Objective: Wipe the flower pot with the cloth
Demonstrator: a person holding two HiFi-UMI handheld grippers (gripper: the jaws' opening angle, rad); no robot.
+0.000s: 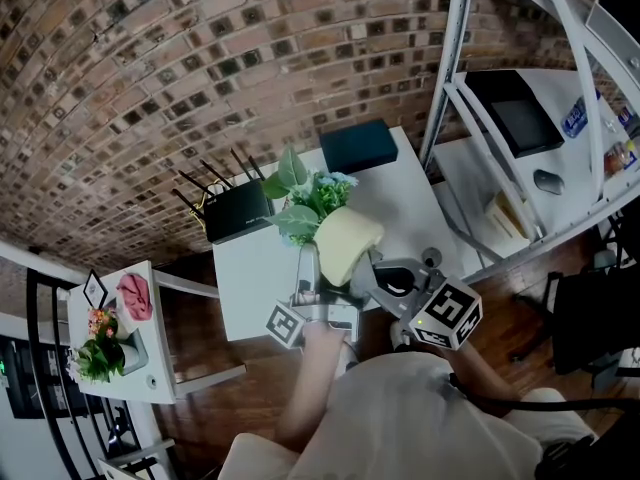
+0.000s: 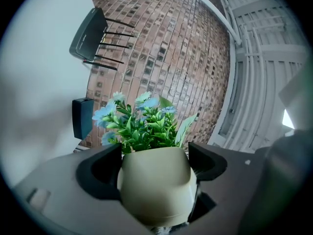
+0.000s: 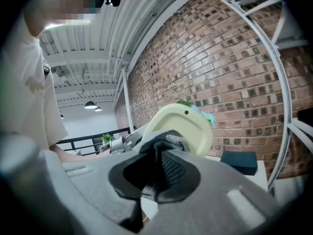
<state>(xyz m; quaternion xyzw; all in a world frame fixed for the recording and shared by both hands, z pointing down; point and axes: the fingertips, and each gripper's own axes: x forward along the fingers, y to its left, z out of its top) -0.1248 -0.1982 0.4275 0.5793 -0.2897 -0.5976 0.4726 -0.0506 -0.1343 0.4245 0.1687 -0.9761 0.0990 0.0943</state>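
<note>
A cream flower pot (image 1: 345, 240) with blue flowers and green leaves is held up over the white table's near edge, tilted so the plant leans away to the upper left. My left gripper (image 1: 316, 286) is shut on the pot (image 2: 155, 185), its jaws on either side of the body. In the right gripper view a grey cloth (image 3: 167, 163) is bunched between the jaws of my right gripper (image 3: 159, 169), which is shut on it. The cloth lies against the pot's underside (image 3: 188, 126), where a small drain hole shows. In the head view the right gripper (image 1: 372, 274) sits just right of the pot.
A black router (image 1: 235, 211) with antennas and a dark box (image 1: 358, 146) stand at the back of the white table (image 1: 420, 208). A white metal rack (image 1: 455, 78) rises at the right. A side shelf (image 1: 160, 368) at the left carries a pink cloth (image 1: 135, 296) and another plant.
</note>
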